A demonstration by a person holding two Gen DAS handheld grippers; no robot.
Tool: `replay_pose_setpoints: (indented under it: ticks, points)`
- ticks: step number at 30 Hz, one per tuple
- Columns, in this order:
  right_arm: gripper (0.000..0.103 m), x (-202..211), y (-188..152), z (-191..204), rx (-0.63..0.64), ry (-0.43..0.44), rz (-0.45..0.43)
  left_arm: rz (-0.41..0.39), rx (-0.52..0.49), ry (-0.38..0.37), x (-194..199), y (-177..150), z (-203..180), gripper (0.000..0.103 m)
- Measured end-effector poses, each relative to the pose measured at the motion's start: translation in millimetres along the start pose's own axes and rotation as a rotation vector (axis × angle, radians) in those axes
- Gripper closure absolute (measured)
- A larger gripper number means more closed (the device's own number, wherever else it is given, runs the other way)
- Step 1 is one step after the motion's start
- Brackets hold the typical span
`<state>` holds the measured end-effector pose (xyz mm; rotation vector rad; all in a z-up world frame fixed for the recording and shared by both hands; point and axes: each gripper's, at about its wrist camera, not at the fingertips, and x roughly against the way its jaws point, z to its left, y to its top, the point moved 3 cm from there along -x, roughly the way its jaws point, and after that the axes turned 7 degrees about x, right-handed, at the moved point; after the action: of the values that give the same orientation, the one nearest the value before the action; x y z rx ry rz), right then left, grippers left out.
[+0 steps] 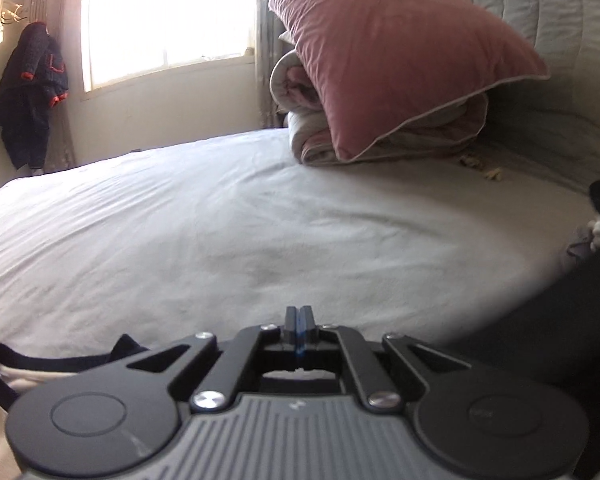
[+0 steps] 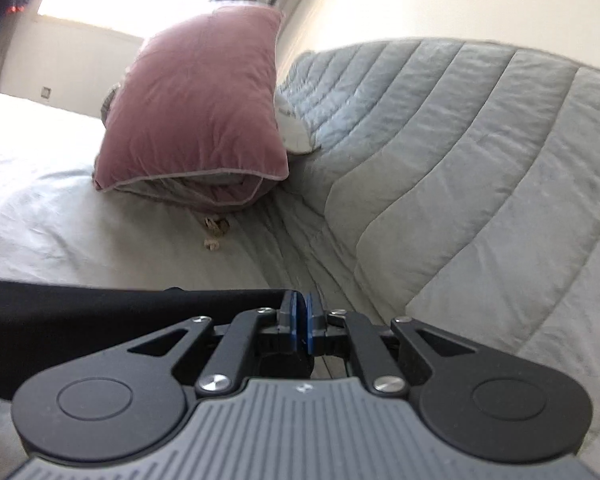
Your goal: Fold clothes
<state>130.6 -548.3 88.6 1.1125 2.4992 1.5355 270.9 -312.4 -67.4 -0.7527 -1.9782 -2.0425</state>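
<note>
A white bed filled the room. The left claw was pressed fully closed, empty, above the bed's near edge. The right claw pinched a black garment, stretched taut leftward over the bed. A pink pillow leaned near the bed's head.

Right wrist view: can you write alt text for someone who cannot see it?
The right hand-held gripper is closed on the edge of a black fabric garment that stretches off to the left above a white bed sheet. Beyond stand a dusty-pink velvet pillow on folded bedding and a grey quilted headboard.
</note>
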Motion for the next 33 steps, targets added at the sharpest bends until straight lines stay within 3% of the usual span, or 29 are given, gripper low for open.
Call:
replay_pose_setpoints:
  ticks: [3, 5, 6, 7, 8, 16, 28, 33]
  points:
    - [0.098, -18.0, -4.0, 9.5, 0.028, 0.009, 0.055, 0.039, 0.013, 0.006, -3.9, -3.0, 0.2, 0.102]
    - [0.092, -26.4, -6.8, 15.3, 0.051, 0.015, 0.092, 0.043, 0.034, -0.010, 1.3, -1.3, 4.3, 0.098]
    - [0.082, -29.4, -7.3, 17.7, 0.064, 0.010, 0.110, 0.042, 0.041, -0.022, 5.7, 0.6, 7.2, 0.095]
    - [0.067, -29.2, -6.5, 18.3, 0.071, -0.001, 0.108, 0.042, 0.046, -0.033, 10.5, 2.3, 10.5, 0.085]
    - [0.064, -28.2, -5.4, 18.6, 0.075, -0.015, 0.102, 0.043, 0.051, -0.041, 16.1, 3.7, 14.7, 0.073]
    - [0.058, 8.4, 13.9, 23.4, 0.009, 0.051, 0.064, 0.122, 0.169, -0.067, 62.7, 2.1, 77.5, 0.045]
    - [0.052, 101.8, 48.5, 56.5, -0.128, 0.272, 0.062, 0.210, 0.301, 0.053, 164.8, -13.1, 218.7, 0.031]
    - [0.048, 147.3, 57.0, 73.7, -0.135, 0.321, 0.068, 0.242, 0.358, 0.110, 206.6, -18.3, 275.3, 0.024]
